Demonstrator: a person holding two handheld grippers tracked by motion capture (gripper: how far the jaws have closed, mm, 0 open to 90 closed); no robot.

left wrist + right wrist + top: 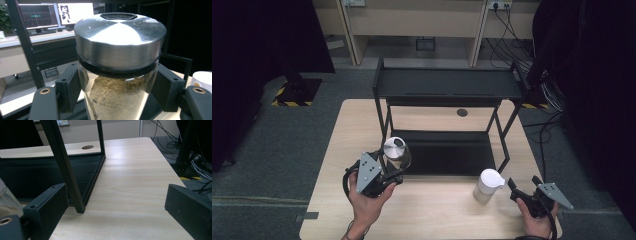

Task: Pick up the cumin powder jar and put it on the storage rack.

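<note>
A glass jar [395,147] with a brushed steel lid [120,37] and brownish powder inside stands upright in my left gripper [393,167]. The two black pads press on the glass just under the lid, one on each side, so my left gripper [117,96] is shut on the jar. It is held at the front left corner of the black rack [447,85]. My right gripper [524,184] rests near the table's front right corner, and its jaws [117,202] stand wide open over bare wood.
A white-lidded container [488,185] stands between the two grippers, close to the right one, and shows as a white shape [203,80] at the edge. The rack's lower shelf [37,175] and its front right leg [67,170] are near the right gripper. The wooden table [130,185] has a cable hole [462,112].
</note>
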